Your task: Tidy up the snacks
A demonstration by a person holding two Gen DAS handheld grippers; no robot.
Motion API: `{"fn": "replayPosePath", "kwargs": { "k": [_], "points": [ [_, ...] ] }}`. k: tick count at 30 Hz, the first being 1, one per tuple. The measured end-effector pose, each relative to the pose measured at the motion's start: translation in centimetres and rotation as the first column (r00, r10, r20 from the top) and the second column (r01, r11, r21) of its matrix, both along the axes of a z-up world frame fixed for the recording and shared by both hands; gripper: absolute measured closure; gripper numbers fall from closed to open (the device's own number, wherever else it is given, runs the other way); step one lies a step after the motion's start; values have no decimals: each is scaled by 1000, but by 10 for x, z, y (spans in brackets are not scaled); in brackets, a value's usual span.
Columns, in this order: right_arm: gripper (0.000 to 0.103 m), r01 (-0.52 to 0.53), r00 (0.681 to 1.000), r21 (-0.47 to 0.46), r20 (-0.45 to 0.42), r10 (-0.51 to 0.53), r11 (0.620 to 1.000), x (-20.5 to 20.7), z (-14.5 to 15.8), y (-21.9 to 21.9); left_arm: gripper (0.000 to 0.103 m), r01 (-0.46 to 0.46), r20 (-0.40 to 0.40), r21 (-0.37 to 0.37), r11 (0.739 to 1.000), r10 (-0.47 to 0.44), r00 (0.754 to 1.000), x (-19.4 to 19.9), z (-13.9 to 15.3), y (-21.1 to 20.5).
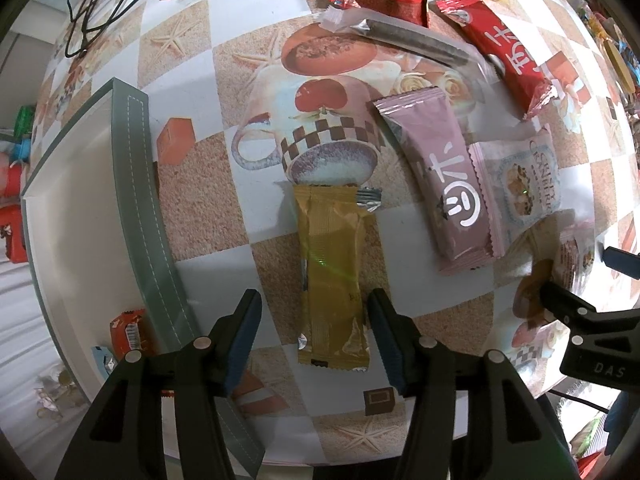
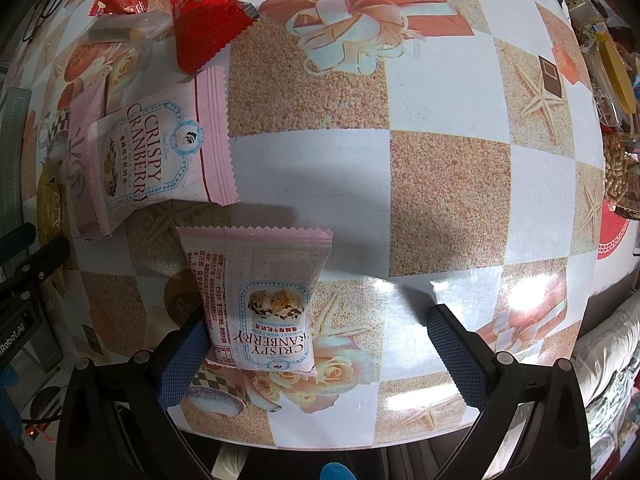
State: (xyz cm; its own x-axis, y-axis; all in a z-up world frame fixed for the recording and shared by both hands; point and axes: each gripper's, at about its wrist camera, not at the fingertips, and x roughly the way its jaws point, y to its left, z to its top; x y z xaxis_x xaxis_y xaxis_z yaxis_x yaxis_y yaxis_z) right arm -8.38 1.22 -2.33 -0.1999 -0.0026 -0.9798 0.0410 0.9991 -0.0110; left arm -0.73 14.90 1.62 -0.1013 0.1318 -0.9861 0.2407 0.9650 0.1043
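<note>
Left wrist view: I look straight down on the table (image 1: pixel 440 320) with its checked, printed cloth.
Left gripper (image 1: pixel 314 336): my jaws stand spread on either side of the yellow snack bar (image 1: pixel 332 272); I see a gap on both sides, so no pinch.
Yellow snack bar: lies flat, long axis running 12 to 6 o'clock in this view, its torn silver corner at the 12 o'clock end.
Tray (image 1: pixel 140 184): grey-green rim, white inside, at 9 o'clock of the bar; a small red packet (image 1: pixel 130 334) lies in it near the bottom.
Pink bar (image 1: pixel 444 184): at 2 o'clock of the yellow one, long axis roughly 11 to 5 o'clock, beside a cranberry packet (image 1: pixel 520 184).
Red wrappers (image 1: pixel 504 56): further out at 1 o'clock, long axis 10 to 4 o'clock.
Right wrist view: my right gripper (image 2: pixel 316 344) has jaws spread wide; a second cranberry packet (image 2: pixel 260 296) lies flat between them against the left pad, clear of the right one, its printed name upside down, long axis 12 to 6 o'clock.
Grip there: none that I can see.
</note>
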Motion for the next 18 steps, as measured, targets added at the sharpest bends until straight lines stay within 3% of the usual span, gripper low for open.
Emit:
{"fn": "replayPosePath", "kwargs": {
  "k": [18],
  "points": [
    [0, -5, 999, -2, 38, 5, 1000, -1, 3, 0, 40, 9, 5, 8, 1000, -10, 1000, -3, -8, 0]
  ]
}}
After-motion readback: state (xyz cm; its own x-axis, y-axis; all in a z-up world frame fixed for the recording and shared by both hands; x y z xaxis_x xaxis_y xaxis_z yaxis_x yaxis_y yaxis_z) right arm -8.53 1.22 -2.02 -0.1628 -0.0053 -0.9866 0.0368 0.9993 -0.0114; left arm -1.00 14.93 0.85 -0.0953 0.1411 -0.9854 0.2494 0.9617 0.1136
